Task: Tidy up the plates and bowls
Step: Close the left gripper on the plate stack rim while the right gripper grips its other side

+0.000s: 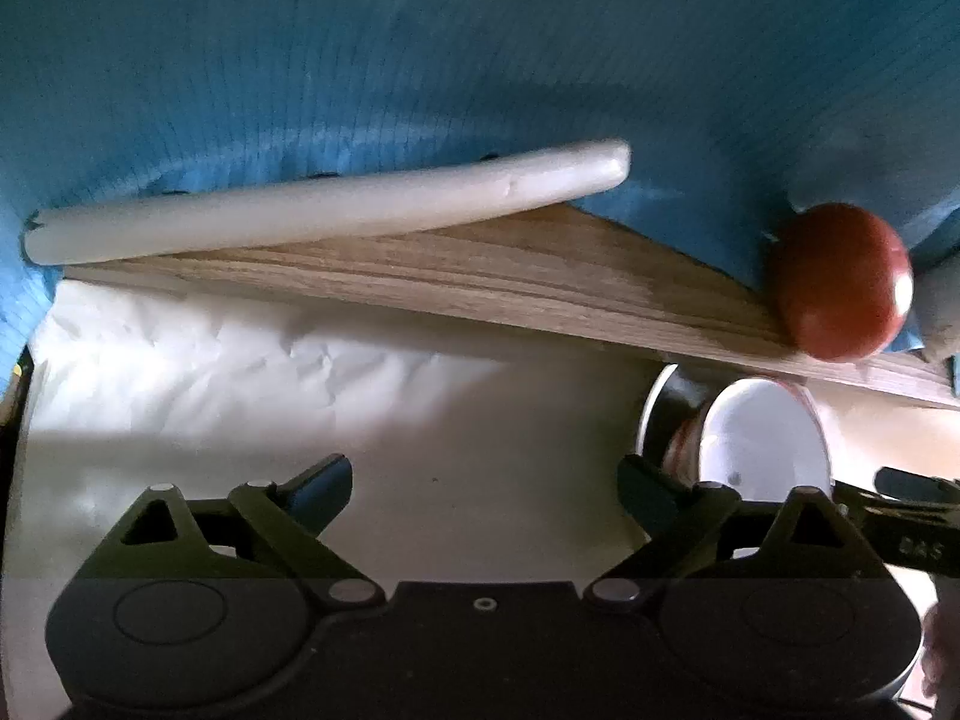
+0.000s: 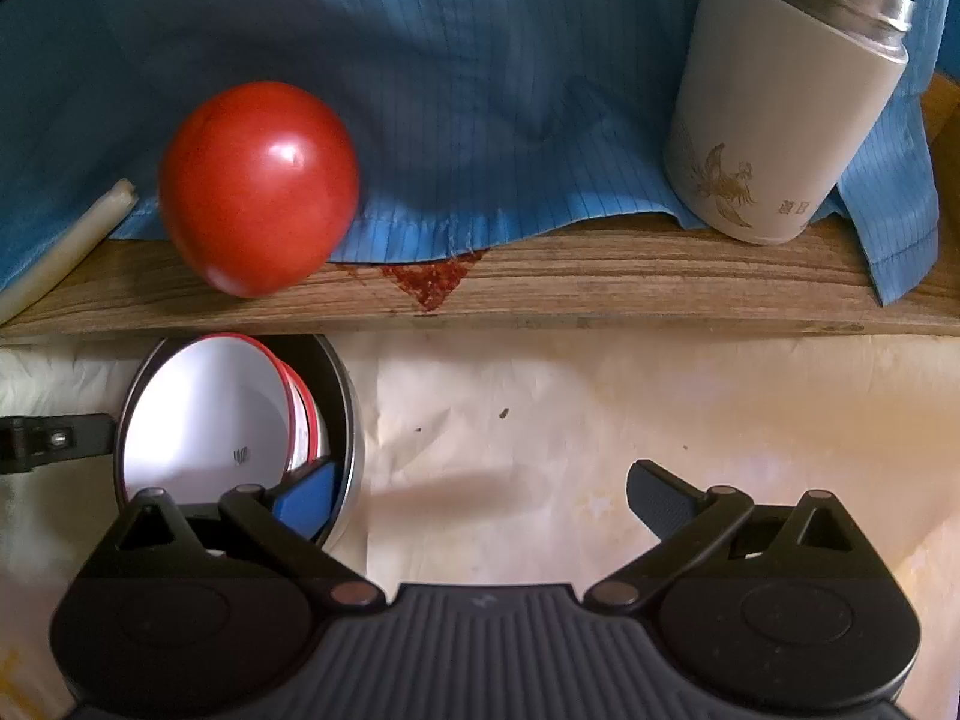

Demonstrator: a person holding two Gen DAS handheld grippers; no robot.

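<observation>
white bowl [image 2: 204, 414] beside right gripper [image 2: 486, 495]

Two low, close wrist views (shared tomato [image 1: 840, 282], shelf [image 2: 540, 288]).

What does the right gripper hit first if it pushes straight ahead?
Likely the wooden board's edge beyond bare paper; the right gripper is open. Stacked bowls sit left of that line. Depth unclear.

One tomato [image 2: 258, 186], one tumbler [image 2: 780, 114], two red-rimmed white bowls [image 2: 210, 414], one white stick [image 1: 324, 204].
</observation>
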